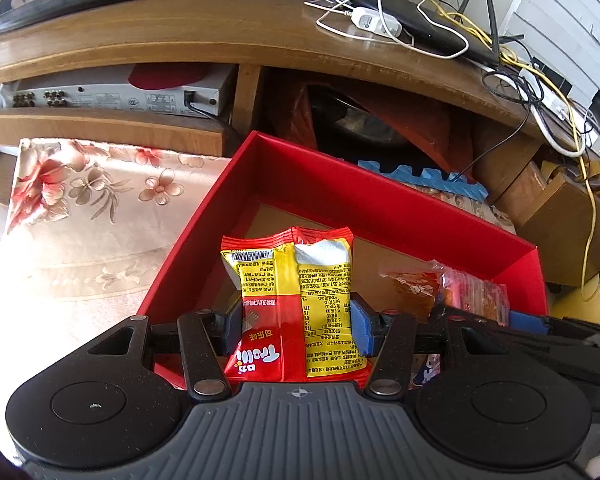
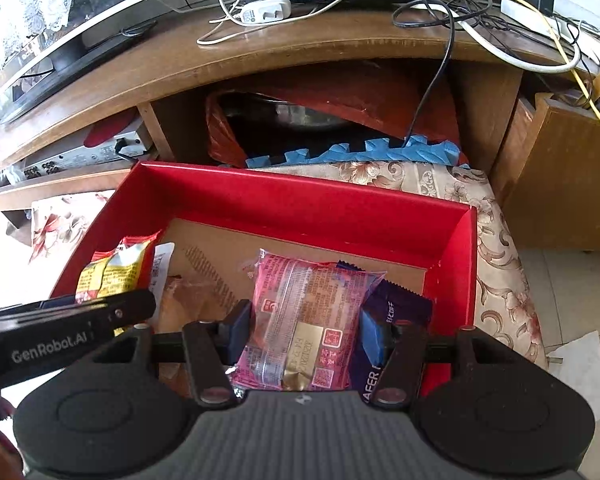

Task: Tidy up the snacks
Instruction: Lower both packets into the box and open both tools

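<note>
A red box with a brown floor sits on a floral cloth. My left gripper is shut on a red-and-yellow snack packet over the box's left part; the packet also shows in the right wrist view. My right gripper is shut on a pink clear-wrapped snack packet over the box's right part; it also shows in the left wrist view. A purple packet lies under it on the right. A clear packet with an orange cake lies between.
A wooden TV stand stands behind the box, with cables and a router on top. A silver player sits on its shelf. A blue foam mat and red bag lie under the stand. A wooden box stands right.
</note>
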Available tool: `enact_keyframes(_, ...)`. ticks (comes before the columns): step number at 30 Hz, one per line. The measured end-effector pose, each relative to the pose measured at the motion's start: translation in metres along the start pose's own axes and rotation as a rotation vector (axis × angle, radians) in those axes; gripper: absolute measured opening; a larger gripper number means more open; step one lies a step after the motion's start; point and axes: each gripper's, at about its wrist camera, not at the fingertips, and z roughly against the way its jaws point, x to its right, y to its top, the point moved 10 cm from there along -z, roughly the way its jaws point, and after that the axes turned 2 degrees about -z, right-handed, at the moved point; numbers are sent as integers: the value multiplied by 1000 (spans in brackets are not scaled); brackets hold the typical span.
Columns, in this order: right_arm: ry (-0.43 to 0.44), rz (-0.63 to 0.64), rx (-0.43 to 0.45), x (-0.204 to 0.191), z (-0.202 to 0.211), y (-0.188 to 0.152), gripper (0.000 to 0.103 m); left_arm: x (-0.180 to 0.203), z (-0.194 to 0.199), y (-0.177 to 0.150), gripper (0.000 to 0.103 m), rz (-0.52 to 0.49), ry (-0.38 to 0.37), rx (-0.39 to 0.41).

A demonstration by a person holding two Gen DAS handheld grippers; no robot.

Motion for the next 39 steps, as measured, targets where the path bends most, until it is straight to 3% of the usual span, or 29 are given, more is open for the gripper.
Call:
enact_keyframes(15,5,5,20,-7,-5,4,54,-1,-2,1,61,-22,23,3)
enact_keyframes(25,31,-45,52,-4,4,12,55,-3,8,7,75,1,18,33)
enact_keyframes(39,92,-109,69,-1,17,18,58,2,24,16,79,24,-21,70)
